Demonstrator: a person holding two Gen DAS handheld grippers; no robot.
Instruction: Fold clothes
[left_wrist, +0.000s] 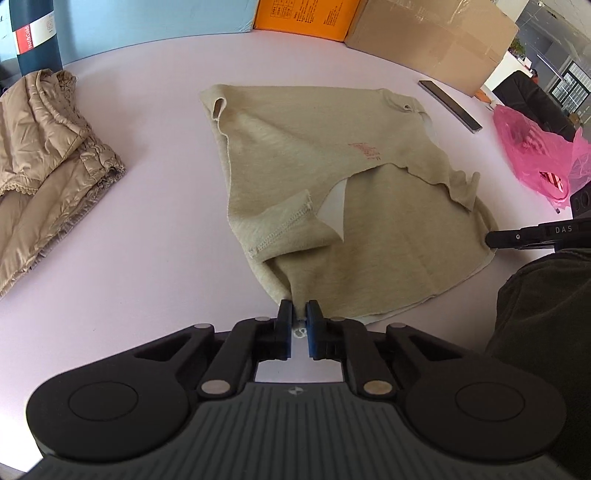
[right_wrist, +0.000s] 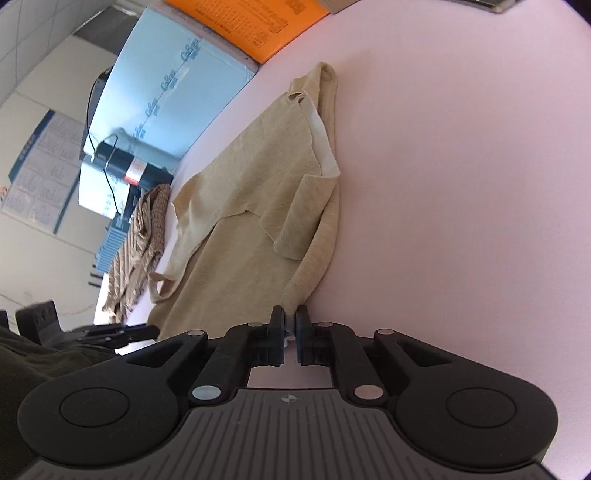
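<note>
I see beige shirt (left_wrist: 332, 177) lying mid-worktop (left_wrist: 155, 229), partly folded. My left gripper (left_wrist: 299, 314) jaws pinching near hem corner; right gripper (right_wrist: 290, 320) jaws pinching other corner. Tan jacket (left_wrist: 44, 155) at left edge.

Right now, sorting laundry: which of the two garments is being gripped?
The flat beige knit top, pinched by both the left gripper and right gripper; the quilted tan jacket lies untouched.
</note>
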